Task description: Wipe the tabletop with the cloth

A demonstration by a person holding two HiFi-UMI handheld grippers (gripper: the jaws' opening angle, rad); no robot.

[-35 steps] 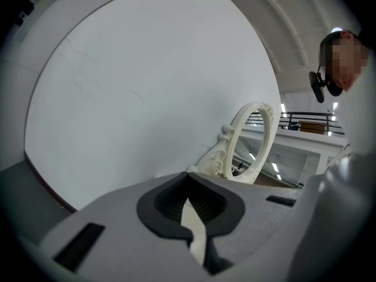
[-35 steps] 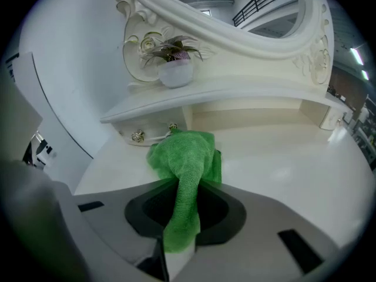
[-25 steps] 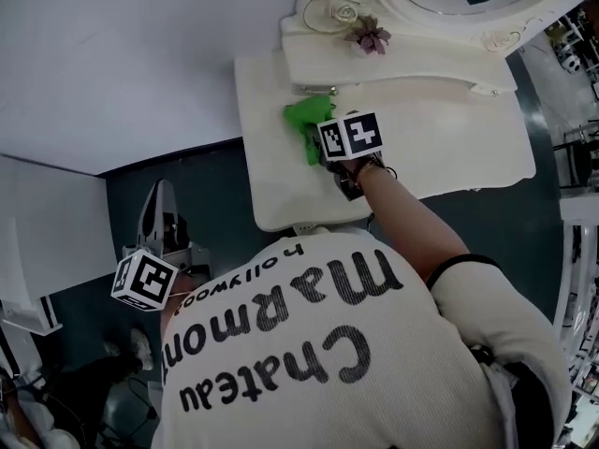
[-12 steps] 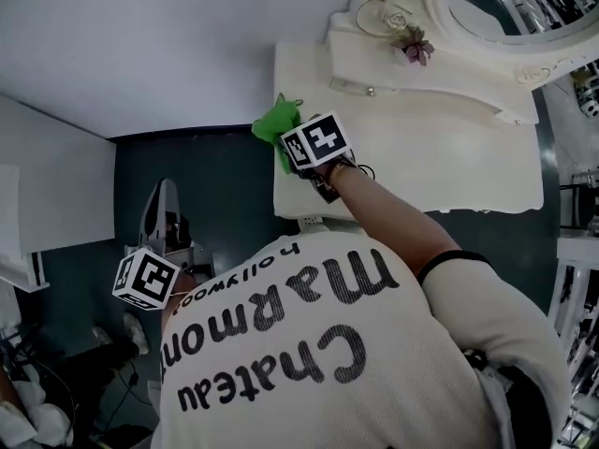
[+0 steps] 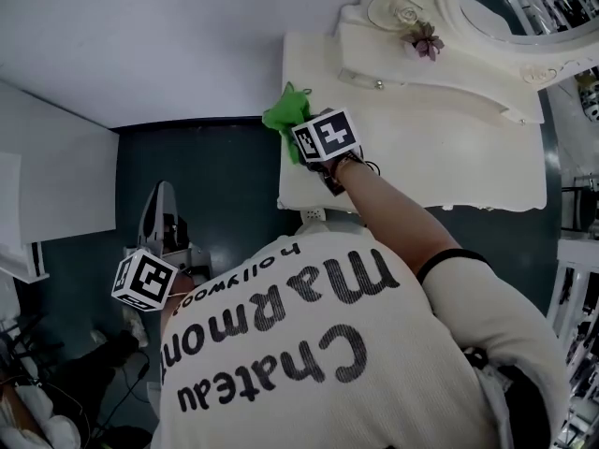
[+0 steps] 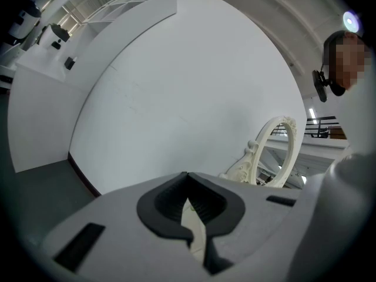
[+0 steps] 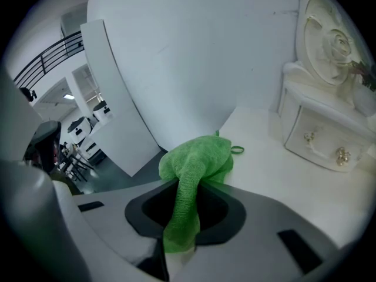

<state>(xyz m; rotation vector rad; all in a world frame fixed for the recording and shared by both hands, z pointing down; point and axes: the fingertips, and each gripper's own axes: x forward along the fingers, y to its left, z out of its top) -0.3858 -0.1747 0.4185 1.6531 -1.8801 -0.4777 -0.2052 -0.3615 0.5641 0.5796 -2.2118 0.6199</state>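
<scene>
My right gripper (image 7: pixel 179 242) pinches a fold of the green cloth (image 7: pixel 197 157), which is bunched at the left edge of the tabletop (image 7: pixel 276 175), near the back corner. The cloth looks soft, light and limp, so I think holding it close to the bunch presses best. My left gripper (image 6: pixel 191 228) is closed and empty.

Bright, even light with faint shadows, and my head view is sharp. Both gripper views bulge, their corners black. A lamp (image 6: pixel 351 21) glares upper right above my left gripper (image 6: pixel 191 216).

The left tool (image 6: pixel 192 219) faces a curved white wall (image 6: pixel 176 81), its jaws closed on nothing. An ornate cream mirror frame (image 6: pixel 275 148) rises at right, and dark floor (image 6: pixel 41 187) shows at left.
</scene>
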